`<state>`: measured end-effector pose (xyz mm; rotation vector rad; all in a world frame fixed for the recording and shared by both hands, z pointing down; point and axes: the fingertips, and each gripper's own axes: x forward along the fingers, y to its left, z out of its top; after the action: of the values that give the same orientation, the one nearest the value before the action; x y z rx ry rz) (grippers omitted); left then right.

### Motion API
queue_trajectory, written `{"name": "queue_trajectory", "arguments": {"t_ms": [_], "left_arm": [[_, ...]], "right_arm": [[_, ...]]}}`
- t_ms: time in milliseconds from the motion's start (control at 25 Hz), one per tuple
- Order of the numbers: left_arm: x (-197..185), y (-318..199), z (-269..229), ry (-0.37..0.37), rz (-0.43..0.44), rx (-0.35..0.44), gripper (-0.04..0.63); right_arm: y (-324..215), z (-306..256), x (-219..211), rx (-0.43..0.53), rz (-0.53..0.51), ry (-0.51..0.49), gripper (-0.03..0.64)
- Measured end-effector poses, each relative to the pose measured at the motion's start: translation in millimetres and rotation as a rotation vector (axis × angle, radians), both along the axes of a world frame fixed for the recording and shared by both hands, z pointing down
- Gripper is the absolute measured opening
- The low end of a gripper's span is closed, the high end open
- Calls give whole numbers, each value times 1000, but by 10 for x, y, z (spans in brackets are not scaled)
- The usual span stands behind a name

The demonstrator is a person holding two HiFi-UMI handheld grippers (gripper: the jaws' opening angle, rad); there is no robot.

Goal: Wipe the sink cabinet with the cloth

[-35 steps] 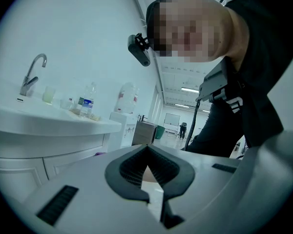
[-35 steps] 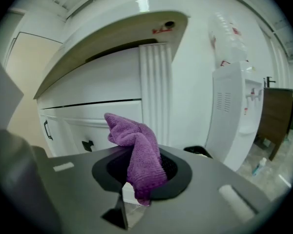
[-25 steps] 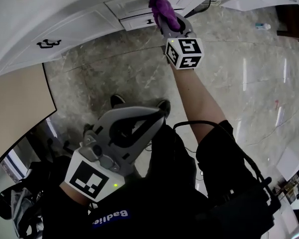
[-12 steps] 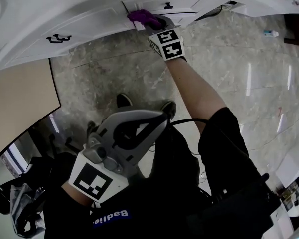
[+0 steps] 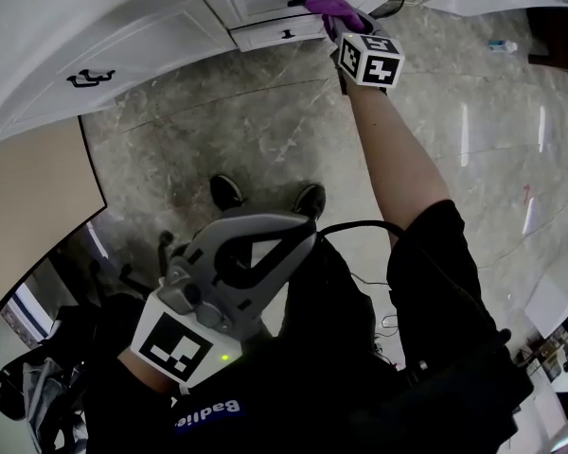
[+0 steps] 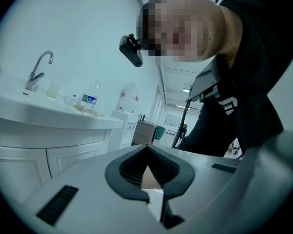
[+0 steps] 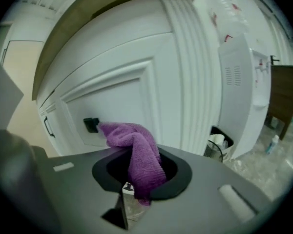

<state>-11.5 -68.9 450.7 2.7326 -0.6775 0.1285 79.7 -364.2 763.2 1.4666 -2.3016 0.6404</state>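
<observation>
Rightward along the sink cabinet (image 5: 151, 41) slid the right gripper (image 5: 333, 19), pinching cloth (image 7: 136, 150) beside a black handle (image 7: 91, 125); left gripper (image 5: 301, 220) pressed together.

This is a wash area inside a larger, office-like building. At the left of the left gripper view a chrome tap (image 6: 39, 69) stands on a white counter (image 6: 49, 117) with bottles (image 6: 90, 101) beside it. Across the top of the head view runs a white sink cabinet (image 5: 151, 45) with panelled fronts and black handles (image 5: 90, 77), over a glossy marble-look floor (image 5: 265, 130). A lined waste bin (image 7: 219, 146) sits at the right gripper view's lower right, and ceiling lights (image 6: 188, 89) recede mid-frame in the left gripper view.
</observation>
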Motion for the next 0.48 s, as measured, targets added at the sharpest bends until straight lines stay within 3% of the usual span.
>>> {"name": "queue_trajectory", "arguments": {"t_ms": [320,480], "left_arm": [[30,23,-18,14,12,-5,-5],[-42,44,-75,1,7,-9,-5]], "right_arm": [[52,-40,1085,-45,353,-149,72],[291,-39,1219,-71,396,-157,72]]}}
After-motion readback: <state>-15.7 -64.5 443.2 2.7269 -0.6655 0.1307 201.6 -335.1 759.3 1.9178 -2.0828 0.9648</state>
